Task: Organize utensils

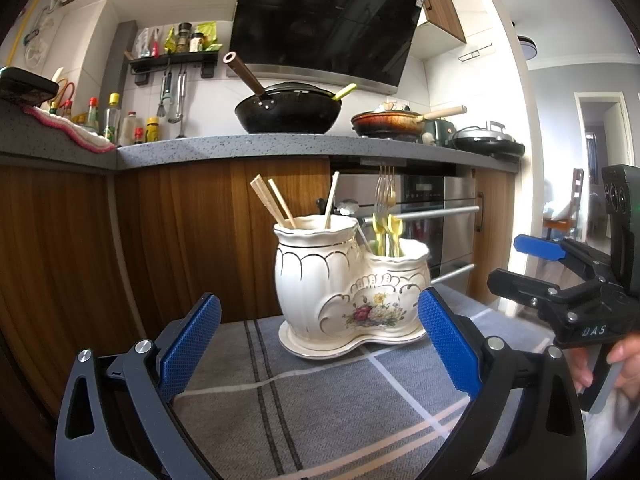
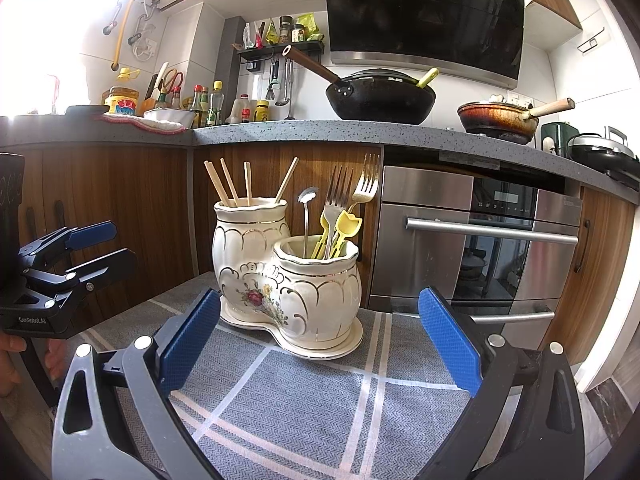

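A white ceramic two-pot utensil holder with a flower print stands on a grey checked cloth. Its taller pot holds several wooden chopsticks. The lower pot holds forks, yellow-handled pieces and a small metal spoon. My left gripper is open just in front of the holder, with nothing between its blue pads. My right gripper is open too, also empty, and appears at the right of the left wrist view.
Behind the cloth run wooden cabinet fronts and a steel oven with bar handles. The grey counter above carries a black wok, a brown pan and sauce bottles. A hand holds the right gripper.
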`<state>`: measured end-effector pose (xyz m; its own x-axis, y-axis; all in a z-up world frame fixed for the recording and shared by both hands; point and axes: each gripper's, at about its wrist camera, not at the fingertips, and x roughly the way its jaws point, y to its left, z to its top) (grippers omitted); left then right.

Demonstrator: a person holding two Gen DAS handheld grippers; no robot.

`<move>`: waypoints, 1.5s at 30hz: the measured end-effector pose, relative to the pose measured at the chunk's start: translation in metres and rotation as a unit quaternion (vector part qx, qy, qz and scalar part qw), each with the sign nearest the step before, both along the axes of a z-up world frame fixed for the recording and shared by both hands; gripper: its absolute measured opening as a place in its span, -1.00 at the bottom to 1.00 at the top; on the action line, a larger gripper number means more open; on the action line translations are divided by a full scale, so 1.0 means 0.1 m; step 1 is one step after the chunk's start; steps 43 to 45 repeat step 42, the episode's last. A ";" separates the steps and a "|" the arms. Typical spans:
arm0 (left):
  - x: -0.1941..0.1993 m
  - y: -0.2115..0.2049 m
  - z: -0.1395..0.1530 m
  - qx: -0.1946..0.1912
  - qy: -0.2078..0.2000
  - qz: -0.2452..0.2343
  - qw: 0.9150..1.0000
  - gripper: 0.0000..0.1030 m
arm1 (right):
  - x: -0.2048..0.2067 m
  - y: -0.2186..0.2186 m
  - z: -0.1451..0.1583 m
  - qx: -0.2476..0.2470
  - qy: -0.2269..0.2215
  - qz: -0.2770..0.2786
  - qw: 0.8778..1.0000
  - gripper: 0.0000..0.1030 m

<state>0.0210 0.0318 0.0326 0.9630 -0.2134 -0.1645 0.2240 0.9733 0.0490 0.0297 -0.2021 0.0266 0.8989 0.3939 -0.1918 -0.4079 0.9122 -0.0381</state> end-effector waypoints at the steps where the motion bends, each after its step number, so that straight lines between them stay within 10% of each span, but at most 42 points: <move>1: 0.00 0.00 0.00 0.000 0.000 0.000 1.000 0.90 | 0.00 0.00 0.00 0.000 0.000 0.000 1.000 0.90; 45: 0.06 -0.04 -0.02 0.008 0.014 0.011 1.000 0.90 | 0.02 0.01 0.00 -0.003 0.005 0.002 1.000 0.90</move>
